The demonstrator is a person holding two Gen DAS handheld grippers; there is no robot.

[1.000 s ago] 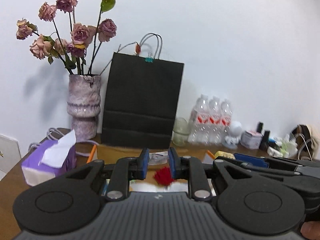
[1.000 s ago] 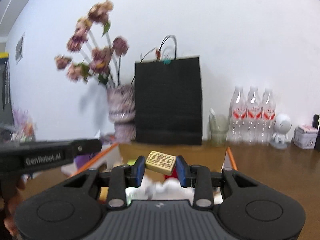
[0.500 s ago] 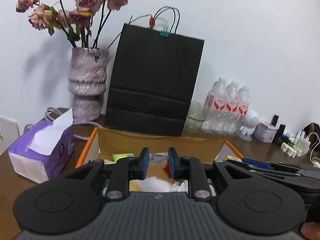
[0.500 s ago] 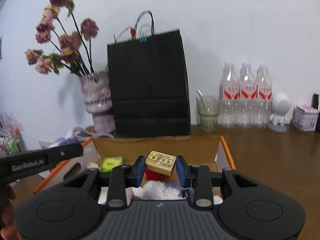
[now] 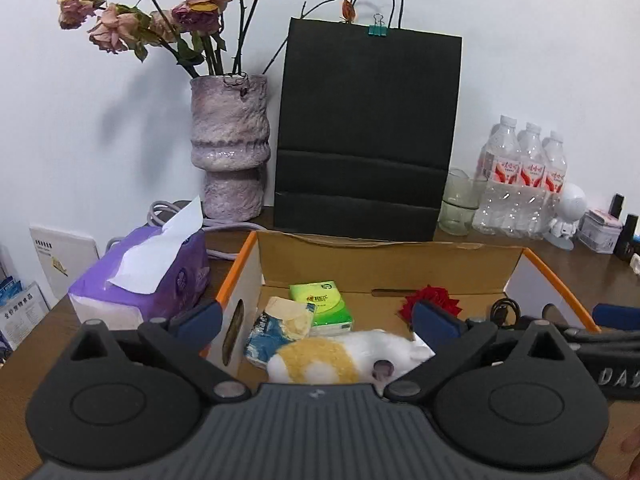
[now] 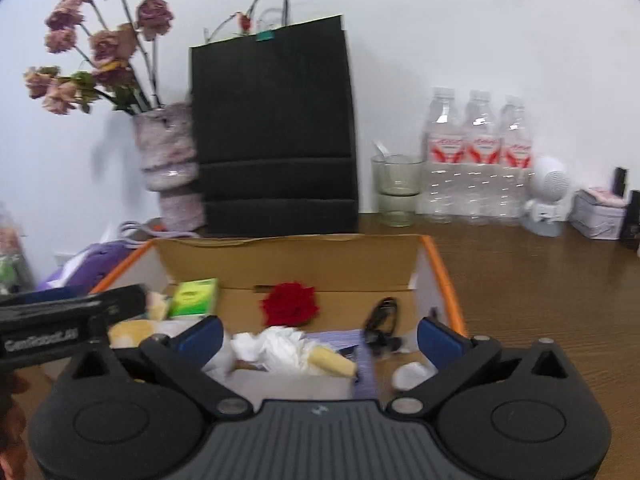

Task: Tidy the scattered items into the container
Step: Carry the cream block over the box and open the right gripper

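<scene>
**Hovering with both jaws spread over the filled box**

Hanging just above the near edge of the cardboard box (image 5: 384, 264), the left hand-held gripper (image 5: 316, 320) has just been opening and now stands fully released, with nothing between its blue pads; the plush toy (image 5: 344, 360) lies in the box right below it, its long axis running across the view from left to right. The right hand-held gripper (image 6: 320, 336) has likewise just been opening and grasps nothing; crumpled white tissue (image 6: 276, 344) and a pale yellow block (image 6: 334, 360) lie under its spread jaws, the block's long axis slanting toward the lower right. Just beyond sit a blue-and-cream packet (image 5: 280, 328) and a green tissue pack (image 5: 322, 304) on the left, a red fabric flower (image 6: 290, 304) in the middle and a coiled black cable (image 6: 382, 318) to the right, its length pointing away from the gripper. All of these already lie inside the box. Beyond the box's far wall, on the bench (image 6: 540, 280), no loose item is plain to see near either gripper, so the next move probably means drawing back and searching; which hand is nearer to whatever remains cannot be told.
</scene>
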